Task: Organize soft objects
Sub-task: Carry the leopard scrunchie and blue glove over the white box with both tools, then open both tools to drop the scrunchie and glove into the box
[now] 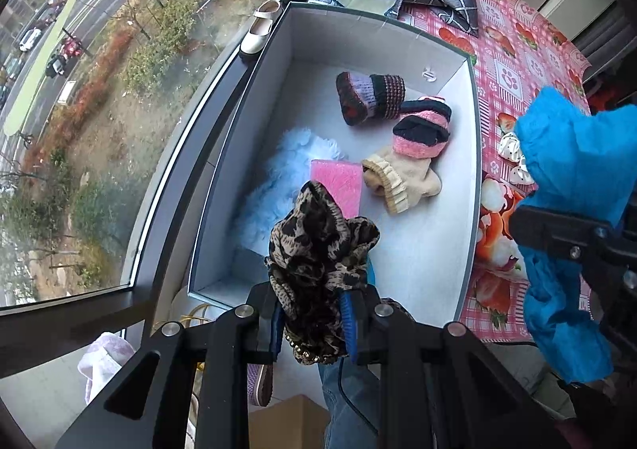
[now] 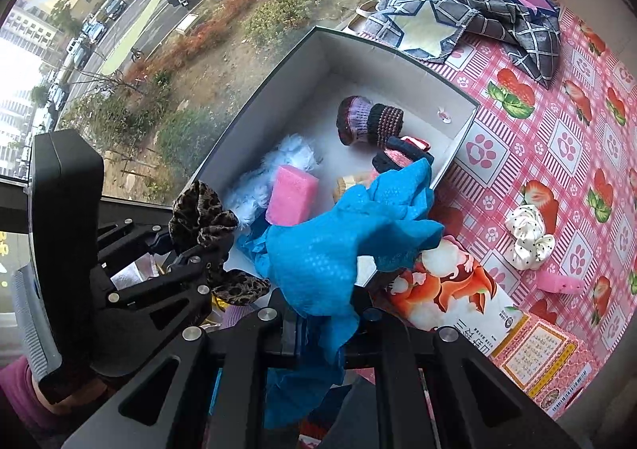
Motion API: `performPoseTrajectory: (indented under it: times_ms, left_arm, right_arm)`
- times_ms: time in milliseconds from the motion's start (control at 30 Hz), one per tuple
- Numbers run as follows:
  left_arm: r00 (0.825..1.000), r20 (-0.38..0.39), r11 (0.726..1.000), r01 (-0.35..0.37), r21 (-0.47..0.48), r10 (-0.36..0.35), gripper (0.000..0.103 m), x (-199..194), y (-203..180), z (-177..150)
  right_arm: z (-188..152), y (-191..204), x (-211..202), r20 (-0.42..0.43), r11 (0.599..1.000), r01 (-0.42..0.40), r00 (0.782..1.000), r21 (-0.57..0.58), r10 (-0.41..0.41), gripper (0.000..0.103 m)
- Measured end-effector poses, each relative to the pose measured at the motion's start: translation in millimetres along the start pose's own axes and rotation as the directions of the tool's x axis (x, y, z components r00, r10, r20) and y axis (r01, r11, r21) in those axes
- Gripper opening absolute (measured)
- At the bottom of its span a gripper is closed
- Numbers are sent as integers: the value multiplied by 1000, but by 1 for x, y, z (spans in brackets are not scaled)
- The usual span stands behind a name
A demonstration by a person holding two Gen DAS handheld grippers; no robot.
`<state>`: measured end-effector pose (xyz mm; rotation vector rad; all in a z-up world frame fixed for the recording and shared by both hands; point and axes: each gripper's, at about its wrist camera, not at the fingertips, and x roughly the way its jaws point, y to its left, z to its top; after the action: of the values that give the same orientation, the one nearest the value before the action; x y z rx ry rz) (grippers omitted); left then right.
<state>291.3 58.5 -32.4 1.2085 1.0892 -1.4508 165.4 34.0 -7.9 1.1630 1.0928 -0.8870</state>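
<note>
Leopard scrunchie [image 1: 318, 246] sits pinched in your left gripper [image 1: 314, 313] above the white box [image 1: 446, 249] (socks inside), while your right gripper [image 2: 318, 313] is clamped on blue cloth [image 2: 342, 242] over the box's near corner.

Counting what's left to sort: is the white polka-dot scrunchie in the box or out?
Out. The scrunchie lies on the pink tablecloth, beside the box.

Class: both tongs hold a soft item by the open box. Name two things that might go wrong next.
1. The blue cloth in the right tongs hangs across the box's near rim; released here, part may drape outside.
2. The leopard scrunchie in the left tongs might snag when released.
</note>
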Motion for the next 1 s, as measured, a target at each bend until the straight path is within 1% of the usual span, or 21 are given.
performPoseTrajectory:
  times_ms: [200,500,600,633,700,733,767,833,867,933,1000]
  left_arm:
    - [1000,-8,1000,-2,11,2,27,2,-1,1]
    - [1000,-19,1000,-3,13,3,27,6,1,2]
    - [1000,-19,1000,1,9,-1,28,6,3,2]
    - [1000,-16,1000,4,7,-4,30,5,3,3]
    - [1000,-10,1000,0,7,1,43,4,4,3]
    - [1000,-5,1000,-3,7,3,57,3,4,3]
    - [1000,6,1000,-5,7,5,69,1,3,3]
    - [1000,29,1000,-3,7,3,77,-3,3,3]
    - [999,39,1000,2,7,-2,79,-5,2,4]
    - [999,39,1000,18,-2,-17,81,-6,3,4]
    - [999,26,999,46,-27,-45,84,-1,6,6]
  right_arm:
    - [9,1,5,-2,1000,7,1000,-4,-7,12]
    - [20,9,11,-5,1000,-4,1000,-24,4,12]
    - [22,9,13,-6,1000,-6,1000,-27,6,12]
    - [23,9,13,-7,1000,-7,1000,-28,7,12]
    - [24,9,13,-4,1000,-11,1000,-29,11,12]
    - [24,9,14,-6,999,-15,1000,-29,14,12]
    - [24,9,14,-7,999,-18,1000,-30,17,12]
    - [24,8,14,-9,999,-26,1000,-34,25,12]
    - [24,8,14,-9,999,-28,1000,-35,28,13]
    - [24,8,14,-7,999,-29,1000,-35,29,28]
    - [24,6,11,9,999,-18,1000,-31,18,83]
